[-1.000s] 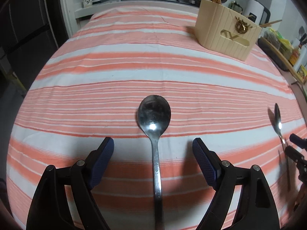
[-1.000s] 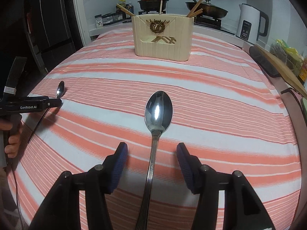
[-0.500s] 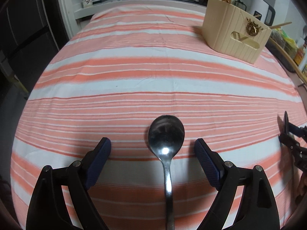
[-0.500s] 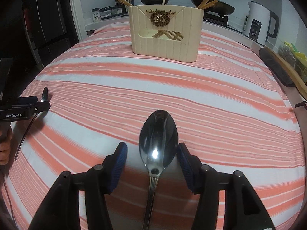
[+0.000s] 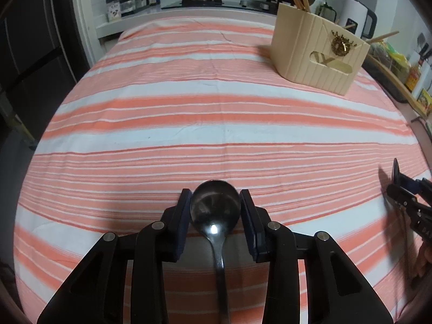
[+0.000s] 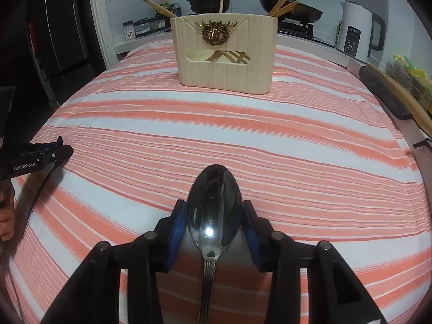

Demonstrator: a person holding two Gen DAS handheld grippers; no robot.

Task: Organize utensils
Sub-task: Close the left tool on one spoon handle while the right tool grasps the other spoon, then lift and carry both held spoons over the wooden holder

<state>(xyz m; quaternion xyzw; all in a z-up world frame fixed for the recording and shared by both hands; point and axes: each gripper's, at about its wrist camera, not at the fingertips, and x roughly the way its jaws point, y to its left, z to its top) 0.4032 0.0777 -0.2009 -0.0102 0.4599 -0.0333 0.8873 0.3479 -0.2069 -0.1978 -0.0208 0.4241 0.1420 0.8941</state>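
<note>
A steel spoon (image 5: 215, 210) has its bowl clamped between the blue pads of my left gripper (image 5: 215, 210), which is shut on it. A second steel spoon (image 6: 214, 210) is clamped the same way in my right gripper (image 6: 214, 216). A cream utensil holder (image 6: 225, 51) with chopsticks in it stands at the far side of the striped tablecloth (image 6: 297, 140); it also shows in the left wrist view (image 5: 318, 54). The left gripper shows at the left edge of the right wrist view (image 6: 40, 155). The right gripper shows at the right edge of the left wrist view (image 5: 405, 191).
A stove with pots and a pan (image 6: 210, 0) sits behind the table. A white kettle (image 6: 356, 31) stands at the back right. A wooden board (image 6: 399, 100) and packets lie along the right edge. A dark fridge (image 6: 54, 40) is on the left.
Both grippers have closed on the spoon bowls and come forward toward the holder. A second ago both were open around the spoon handles.
</note>
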